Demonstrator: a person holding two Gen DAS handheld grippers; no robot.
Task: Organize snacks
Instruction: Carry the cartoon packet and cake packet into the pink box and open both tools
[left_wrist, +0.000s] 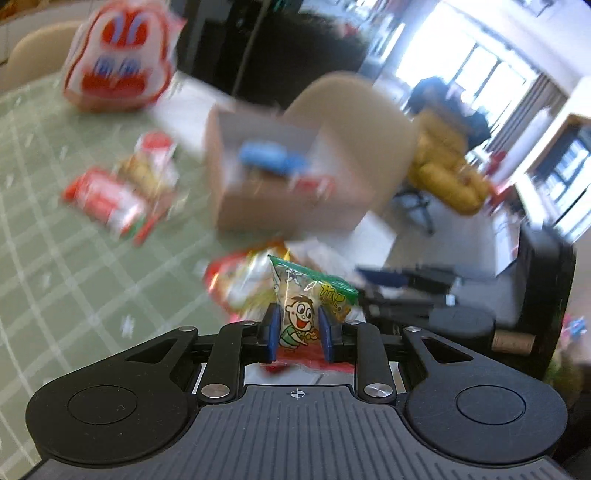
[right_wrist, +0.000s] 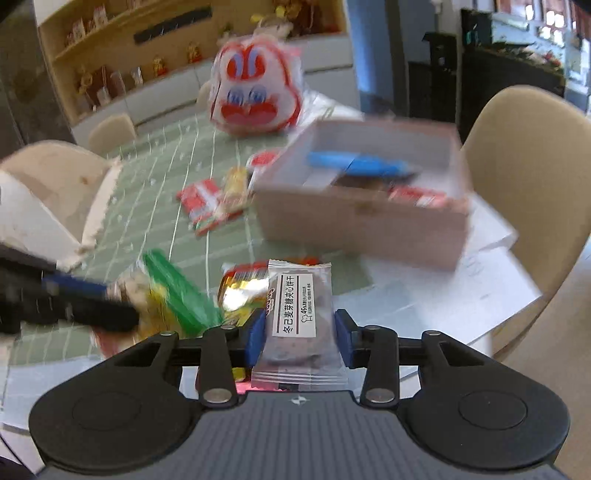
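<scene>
My left gripper (left_wrist: 297, 328) is shut on a green-topped cartoon snack packet (left_wrist: 306, 299), held above the table. It also shows in the right wrist view (right_wrist: 173, 291), at the left, blurred. My right gripper (right_wrist: 300, 332) is shut on a clear biscuit packet with a white label (right_wrist: 295, 314). A cardboard box (left_wrist: 295, 210) (right_wrist: 365, 221) stands ahead of both, open on top, with a blue packet (right_wrist: 354, 162) and red packets inside. Loose red and yellow snack packets (left_wrist: 118, 192) (right_wrist: 214, 199) lie on the green cloth left of the box. Another packet (right_wrist: 243, 284) lies just under the grippers.
A large red-and-white bag with a face (left_wrist: 118, 62) (right_wrist: 255, 96) stands at the far side of the green checked tablecloth (left_wrist: 55, 258). Beige chairs (left_wrist: 354, 129) (right_wrist: 524, 177) stand beside the table. White paper (right_wrist: 443, 288) lies by the box.
</scene>
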